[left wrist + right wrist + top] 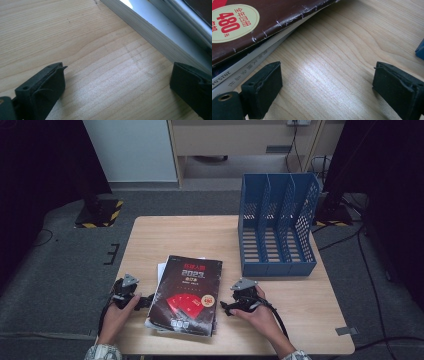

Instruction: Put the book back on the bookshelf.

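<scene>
A small stack of magazines lies near the table's front edge, the top one (pixel 189 292) dark with red cards and a round sticker. My left gripper (pixel 145 301) rests on the table at the stack's left side, held by the person's left hand. In the left gripper view its jaws stand wide apart over bare wood, so the left gripper (pixel 117 80) is open, with the stack's page edges (pixel 150 32) just beyond. My right gripper (pixel 226 308) sits at the stack's right side; the right gripper (pixel 327 82) is open with nothing between its jaws, beside the magazine cover (pixel 262 22).
A blue three-slot file rack (pixel 277 225) stands at the back right of the wooden table (pixel 170 235). Grey floor and cables surround the table; a black-and-yellow base (pixel 100 212) stands off the far left corner.
</scene>
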Motion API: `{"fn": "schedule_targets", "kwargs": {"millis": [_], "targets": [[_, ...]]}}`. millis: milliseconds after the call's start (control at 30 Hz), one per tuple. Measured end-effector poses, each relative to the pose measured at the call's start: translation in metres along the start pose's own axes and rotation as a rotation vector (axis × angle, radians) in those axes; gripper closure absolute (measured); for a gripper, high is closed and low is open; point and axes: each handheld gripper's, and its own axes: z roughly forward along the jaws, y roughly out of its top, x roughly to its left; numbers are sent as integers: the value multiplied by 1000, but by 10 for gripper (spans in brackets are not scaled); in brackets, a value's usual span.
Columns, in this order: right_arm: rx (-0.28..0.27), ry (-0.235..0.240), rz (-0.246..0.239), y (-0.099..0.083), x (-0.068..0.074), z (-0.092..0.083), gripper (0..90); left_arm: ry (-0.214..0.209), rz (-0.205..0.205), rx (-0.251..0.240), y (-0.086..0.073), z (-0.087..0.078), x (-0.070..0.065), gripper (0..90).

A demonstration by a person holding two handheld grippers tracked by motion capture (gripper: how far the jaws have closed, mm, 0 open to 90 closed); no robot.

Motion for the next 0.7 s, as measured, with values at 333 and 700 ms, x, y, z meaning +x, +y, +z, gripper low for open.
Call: {"fn": "schedule_targets", "kwargs": {"millis": [333,700], "targets": [[4,10,-16,0,0,0,78,13,-9,-3,4,1,-1,26],[-59,-22,-1,8,2,-18,321,42,-63,-147,19,-43,-11,203]]}}
